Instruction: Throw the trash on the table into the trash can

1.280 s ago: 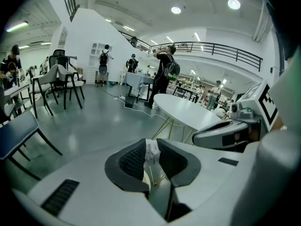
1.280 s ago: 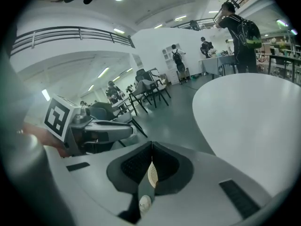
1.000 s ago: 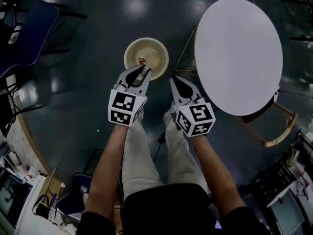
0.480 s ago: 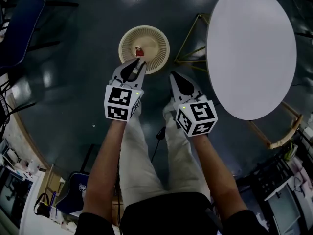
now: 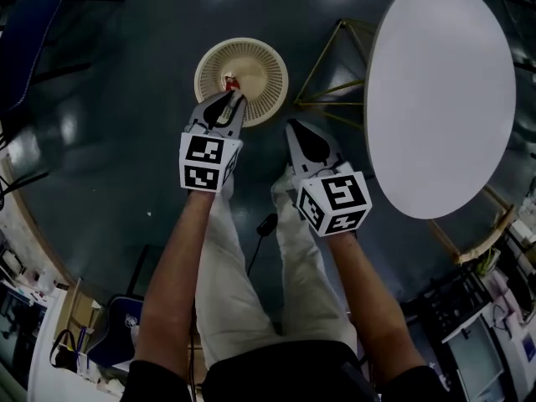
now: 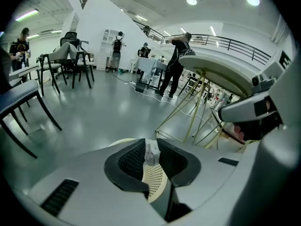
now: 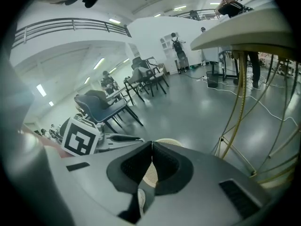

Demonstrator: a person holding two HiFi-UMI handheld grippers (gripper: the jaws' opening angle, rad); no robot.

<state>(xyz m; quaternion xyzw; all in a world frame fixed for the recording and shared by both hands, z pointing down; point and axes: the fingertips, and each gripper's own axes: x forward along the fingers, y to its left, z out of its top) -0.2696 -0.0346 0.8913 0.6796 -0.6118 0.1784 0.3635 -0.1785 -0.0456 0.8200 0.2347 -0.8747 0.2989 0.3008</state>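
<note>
Left tool point(image 5: 228, 99) is clenched on a small crumpled scrap of trash point(image 6: 151, 153), whitish with a touch of red in the head view, pinched right at the jaw tips. The tips and the scrap hang over the trash can point(image 5: 272, 65), a round beige can with a perforated wall that stands on the dark floor in front of the person's legs. Through the gap under the jaws, the left gripper view shows the can's mesh directly below. The scrap is above the can's opening and looks to be inside the line of its rim. It is gripped, not dropped.

Just right of the can, the right tool point(image 5: 297, 132) points down at the floor beside the rim. Its jaws are pressed together with nothing between them, so it carries no trash.

Further right stands the bench point(image 5: 440, 99), a round white top on thin yellowish legs. What shows of its top has nothing lying on it, though its far right edge is cut off by the frame.

By my reading the task is close to finished. The pick-up and the carry are done, and what is left is to let the jaws part so the scrap falls into the can. Whether more trash waits on the unseen part of the bench, I cannot tell.
</note>
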